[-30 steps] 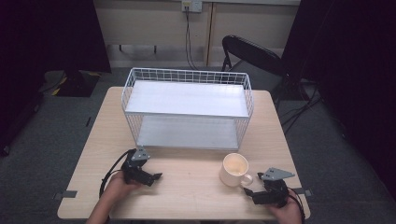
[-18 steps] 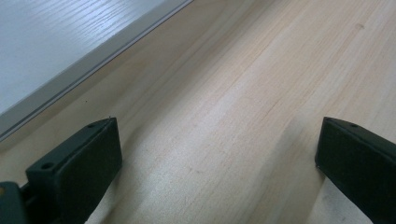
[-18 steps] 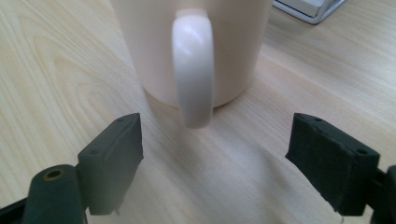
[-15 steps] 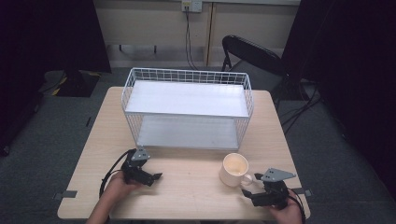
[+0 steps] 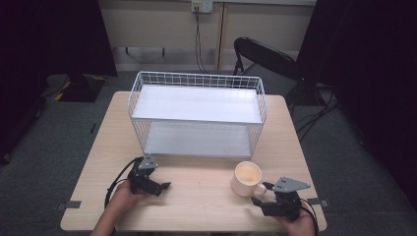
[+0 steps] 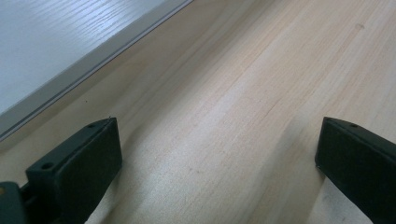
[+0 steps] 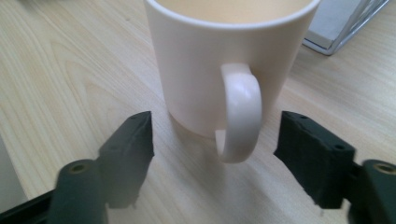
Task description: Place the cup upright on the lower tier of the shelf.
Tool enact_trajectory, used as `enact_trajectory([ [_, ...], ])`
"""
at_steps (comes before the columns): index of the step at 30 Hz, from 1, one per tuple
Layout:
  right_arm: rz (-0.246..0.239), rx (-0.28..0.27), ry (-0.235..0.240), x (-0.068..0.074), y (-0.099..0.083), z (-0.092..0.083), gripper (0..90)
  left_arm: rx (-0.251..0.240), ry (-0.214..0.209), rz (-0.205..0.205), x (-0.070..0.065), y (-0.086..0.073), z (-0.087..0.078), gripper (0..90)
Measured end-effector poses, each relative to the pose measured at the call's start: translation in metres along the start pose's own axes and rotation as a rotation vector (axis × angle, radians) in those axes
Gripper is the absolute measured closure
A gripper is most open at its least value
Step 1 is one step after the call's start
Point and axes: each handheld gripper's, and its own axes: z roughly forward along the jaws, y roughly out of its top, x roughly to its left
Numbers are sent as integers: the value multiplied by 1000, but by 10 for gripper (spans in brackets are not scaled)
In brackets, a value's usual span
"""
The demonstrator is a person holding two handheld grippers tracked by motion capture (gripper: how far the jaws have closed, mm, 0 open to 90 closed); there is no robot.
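Note:
A cream mug (image 5: 247, 178) stands upright on the wooden table (image 5: 196, 201), near the front right, with its handle (image 7: 240, 112) turned toward my right gripper (image 5: 260, 194). In the right gripper view the handle lies between the two black jaws of the right gripper (image 7: 217, 135). The jaws have just been closing, but neither pad touches the handle, so the gripper is open. My left gripper (image 5: 163, 186) rests at the front left. In its own view, the left gripper (image 6: 219, 140) stands wide open over bare wood.
A white two-tier wire rack (image 5: 196, 115) takes up the middle and back of the table, its lower shelf board (image 6: 56, 42) close to the left gripper. A black chair (image 5: 265, 56) stands behind the table. Bare wood lies between the two grippers.
The right gripper has edged up toward the mug's handle. The left hand has stayed put.

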Motion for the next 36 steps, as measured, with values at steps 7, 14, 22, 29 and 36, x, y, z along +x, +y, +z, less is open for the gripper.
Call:
enact_trajectory([
  [7,18,-28,-10,-2,1,-4,442,0,-1,0,0,0,0,0],
  [14,21,-30,-15,-3,2,-5,548,1,-2,-1,0,0,0,0],
  [22,44,-40,-24,-5,1,-7,634,0,-1,-1,0,0,0,0],
  [29,53,-51,-23,-6,2,-9,671,0,-1,-1,0,0,0,0],
  [36,49,-44,-22,-6,2,-8,707,1,-1,-1,0,0,0,0],
])
